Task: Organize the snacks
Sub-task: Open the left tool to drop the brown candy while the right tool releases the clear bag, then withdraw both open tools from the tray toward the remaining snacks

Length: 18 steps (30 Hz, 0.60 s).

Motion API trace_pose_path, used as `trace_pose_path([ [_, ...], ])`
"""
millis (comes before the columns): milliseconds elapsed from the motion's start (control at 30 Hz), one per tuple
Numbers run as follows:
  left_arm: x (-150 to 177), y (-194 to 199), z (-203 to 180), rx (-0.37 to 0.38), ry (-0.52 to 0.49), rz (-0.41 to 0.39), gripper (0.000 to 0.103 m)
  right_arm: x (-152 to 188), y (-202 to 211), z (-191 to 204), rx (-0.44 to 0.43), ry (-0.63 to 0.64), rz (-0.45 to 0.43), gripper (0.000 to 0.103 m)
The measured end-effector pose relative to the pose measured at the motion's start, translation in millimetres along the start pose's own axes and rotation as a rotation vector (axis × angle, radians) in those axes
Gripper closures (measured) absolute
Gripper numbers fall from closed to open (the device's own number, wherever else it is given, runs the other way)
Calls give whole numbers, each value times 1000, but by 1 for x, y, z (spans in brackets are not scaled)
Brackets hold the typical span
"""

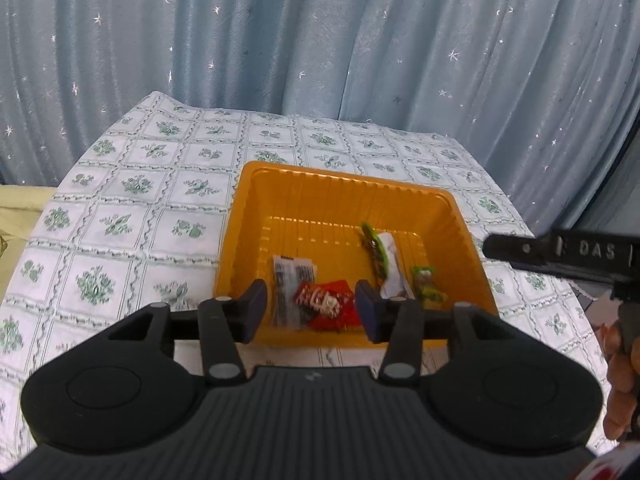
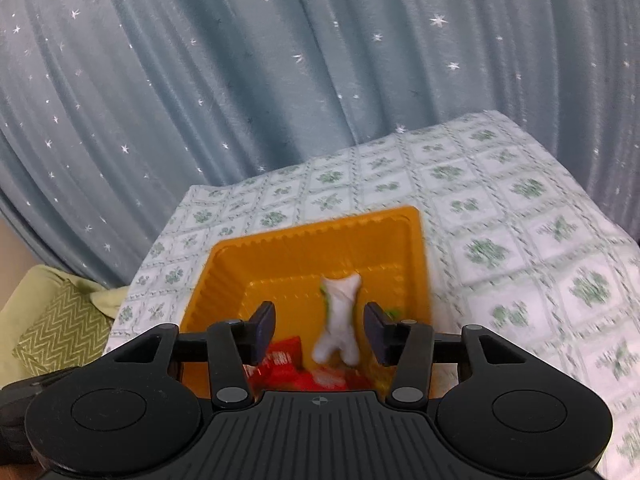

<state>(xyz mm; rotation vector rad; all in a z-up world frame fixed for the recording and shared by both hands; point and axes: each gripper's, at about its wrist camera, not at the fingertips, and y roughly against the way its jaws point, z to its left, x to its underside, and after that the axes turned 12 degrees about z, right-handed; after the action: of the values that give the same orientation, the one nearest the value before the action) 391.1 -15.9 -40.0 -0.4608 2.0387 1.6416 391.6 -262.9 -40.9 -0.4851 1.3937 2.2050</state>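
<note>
Orange tray (image 1: 460, 216) sits on the floral tablecloth (image 1: 132, 208); star-print curtain (image 1: 320, 40) hangs behind it. All positions are given relative to the tray.

Left gripper (image 1: 311, 308): fingers spread wide, nothing between them, tips over the tray's near rim.

Right gripper (image 2: 320, 330): fingers spread wide, poised above the tray's near edge. A white wrapper (image 2: 338, 316) shows between the fingers without touching either pad; blurred, so I cannot tell if it is airborne or lying on the tray floor.

Tray contents, left wrist view: red snack packet (image 1: 326, 306) at near centre, silver-grey packet (image 1: 288, 284) touching its left side, long green-and-white packet (image 1: 382, 260) right of centre, small green candy (image 1: 426, 284) by the right wall.

Green cushion (image 2: 60, 320) lies off the table, left of the tray.
</note>
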Motion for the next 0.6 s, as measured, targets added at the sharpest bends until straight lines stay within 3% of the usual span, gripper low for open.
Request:
trace_pose_path([
  [200, 29, 26, -10, -11, -2, -5, 53, 44, 33, -12, 28, -45, 9, 52],
  [600, 107, 100, -33, -23, 24, -34, 35, 135, 108, -2, 54, -69, 6, 51],
])
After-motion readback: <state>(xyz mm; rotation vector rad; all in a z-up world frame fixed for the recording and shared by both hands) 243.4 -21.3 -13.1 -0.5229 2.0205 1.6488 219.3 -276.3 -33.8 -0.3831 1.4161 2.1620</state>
